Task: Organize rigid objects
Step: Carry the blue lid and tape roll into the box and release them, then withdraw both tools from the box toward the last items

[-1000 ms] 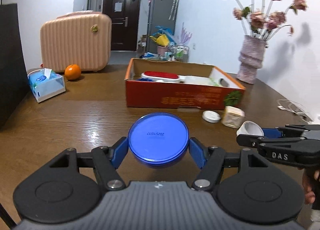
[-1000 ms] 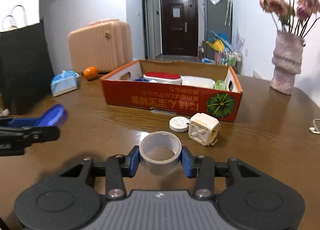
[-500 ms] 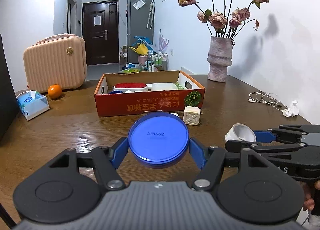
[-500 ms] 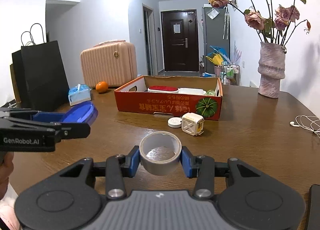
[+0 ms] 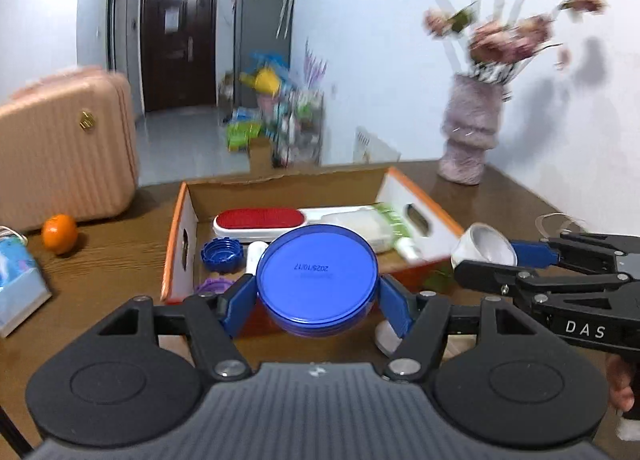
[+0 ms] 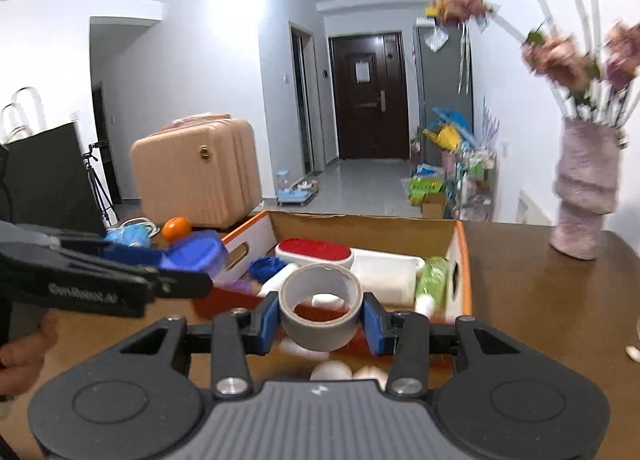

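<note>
Blue lid [image 5: 317, 275] and tape roll [image 6: 321, 308] sit clamped in left tongs [image 5: 316, 302] and right tongs [image 6: 322, 322], seemingly over the box [image 5: 288, 188].

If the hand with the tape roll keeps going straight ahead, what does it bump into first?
Probably the things lying in the cardboard box. The right gripper, shut on the tape roll, points just over the near wall at a white container. Depth is unclear.

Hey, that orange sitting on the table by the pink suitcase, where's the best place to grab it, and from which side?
Probably across the orange at its widest middle, coming from above: it's round and stands free on the table.
</note>
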### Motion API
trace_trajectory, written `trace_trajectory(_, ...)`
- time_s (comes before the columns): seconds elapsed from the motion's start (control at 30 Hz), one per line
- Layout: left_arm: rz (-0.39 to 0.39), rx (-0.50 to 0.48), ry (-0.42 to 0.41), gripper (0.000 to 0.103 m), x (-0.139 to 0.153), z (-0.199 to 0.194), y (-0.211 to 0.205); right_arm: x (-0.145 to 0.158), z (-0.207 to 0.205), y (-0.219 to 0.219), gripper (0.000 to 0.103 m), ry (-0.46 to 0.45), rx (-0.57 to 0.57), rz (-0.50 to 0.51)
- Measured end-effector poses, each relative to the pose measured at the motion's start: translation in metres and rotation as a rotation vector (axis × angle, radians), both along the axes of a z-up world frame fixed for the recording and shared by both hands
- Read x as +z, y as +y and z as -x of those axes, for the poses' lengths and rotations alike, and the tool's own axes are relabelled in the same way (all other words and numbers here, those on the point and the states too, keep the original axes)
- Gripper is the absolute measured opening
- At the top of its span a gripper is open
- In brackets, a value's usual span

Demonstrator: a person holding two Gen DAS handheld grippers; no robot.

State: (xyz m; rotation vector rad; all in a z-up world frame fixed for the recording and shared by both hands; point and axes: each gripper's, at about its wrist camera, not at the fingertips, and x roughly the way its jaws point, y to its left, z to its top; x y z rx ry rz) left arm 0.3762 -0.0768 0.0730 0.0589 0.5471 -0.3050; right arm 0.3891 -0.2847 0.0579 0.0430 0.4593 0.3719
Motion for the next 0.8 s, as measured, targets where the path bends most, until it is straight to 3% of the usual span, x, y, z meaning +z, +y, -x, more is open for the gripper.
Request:
trace_trajectory(0.17, -0.028, -0.021, 0.133, 0.068, -0.012, -0.098, -0.008, -0.016, -0.092, 0.011, 0.042, 0.104, -0.002, 0.073)
trace_trajectory(0.33, -0.100, -0.049, 0.234, 0.068, -0.037, -0.157, -0.013, -0.042, -0.141, 0.027, 0.042, 0.189, 0.020, 0.176)
trace_trajectory(0.53, -0.159, -0.100, 0.311, 0.069, -0.064, -0.176, -0.021, -0.061, -0.160, 0.031, 0.043, 0.233, 0.027, 0.171)
trace_trajectory(0.67, -0.141, -0.083, 0.324, 0.074, -0.070, -0.182, -0.020, -0.064, -0.164, 0.028, 0.043, 0.241, 0.018, 0.163)
trace_trajectory(0.8, -0.121, -0.086, 0.318, 0.075, -0.061, -0.180, -0.017, -0.048, -0.154, 0.021, 0.045, 0.207, 0.010, 0.153)
